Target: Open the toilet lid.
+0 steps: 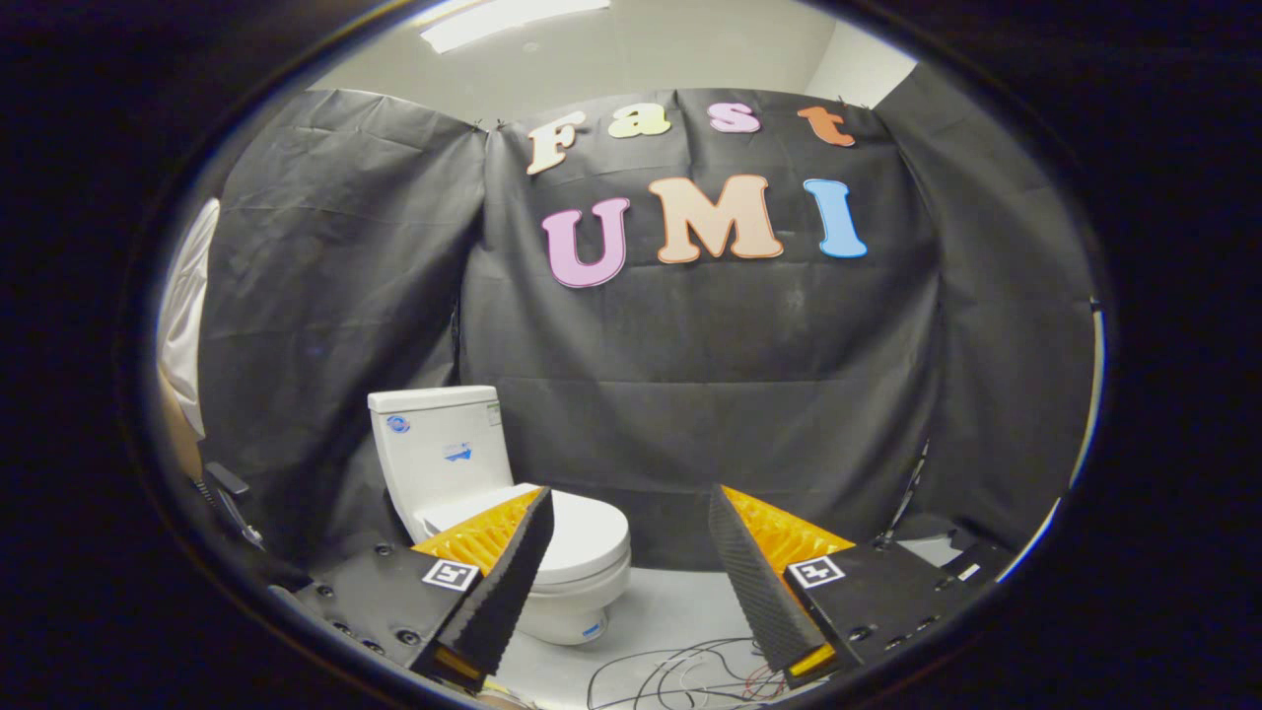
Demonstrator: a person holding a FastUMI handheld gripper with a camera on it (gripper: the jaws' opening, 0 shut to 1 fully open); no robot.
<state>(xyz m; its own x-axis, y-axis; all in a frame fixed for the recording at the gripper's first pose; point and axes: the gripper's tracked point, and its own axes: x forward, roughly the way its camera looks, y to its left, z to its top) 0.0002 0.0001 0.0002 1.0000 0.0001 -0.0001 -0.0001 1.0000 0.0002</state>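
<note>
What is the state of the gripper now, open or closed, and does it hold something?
Gripper: open, jaws spread wide, holding nothing; the toilet with its closed lid stands beyond the fingers, untouched.

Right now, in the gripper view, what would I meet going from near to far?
Open fingers of the hand-held gripper → loose cables on the floor → toilet, lid down → its tank → black cloth wall.
</note>
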